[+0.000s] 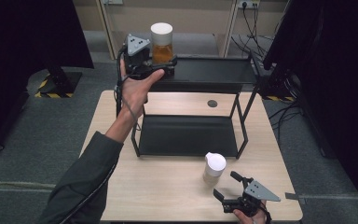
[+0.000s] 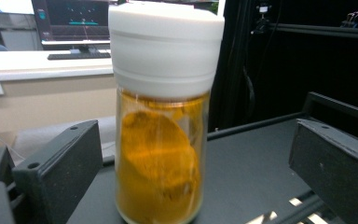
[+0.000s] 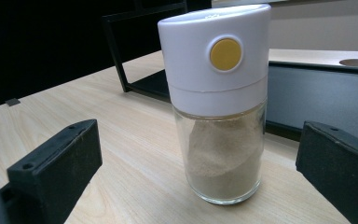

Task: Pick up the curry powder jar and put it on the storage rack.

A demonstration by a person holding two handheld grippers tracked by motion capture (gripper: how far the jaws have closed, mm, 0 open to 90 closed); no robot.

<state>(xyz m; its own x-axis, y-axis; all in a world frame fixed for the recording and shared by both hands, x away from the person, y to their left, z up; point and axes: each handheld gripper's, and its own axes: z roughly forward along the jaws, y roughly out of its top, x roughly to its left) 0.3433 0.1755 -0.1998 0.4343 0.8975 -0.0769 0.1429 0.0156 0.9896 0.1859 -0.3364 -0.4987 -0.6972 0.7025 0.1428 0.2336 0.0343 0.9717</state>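
Orange spice jar on rack's top shelf
Left gripper jaws wide apart, jar between, untouched; right gripper jaws likewise flank pale-powder shaker.

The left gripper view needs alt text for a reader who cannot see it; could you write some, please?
A glass jar of orange powder with a white cap stands upright on a black shelf, between the left tool's two open black jaws, which do not touch it.

Glass jar of orange-yellow powder with a broad white screw lid, upright at the left end of the rack's top shelf, glass shaker of pale beige powder, white cap with a yellow button, upright near the tabletop's front right corner
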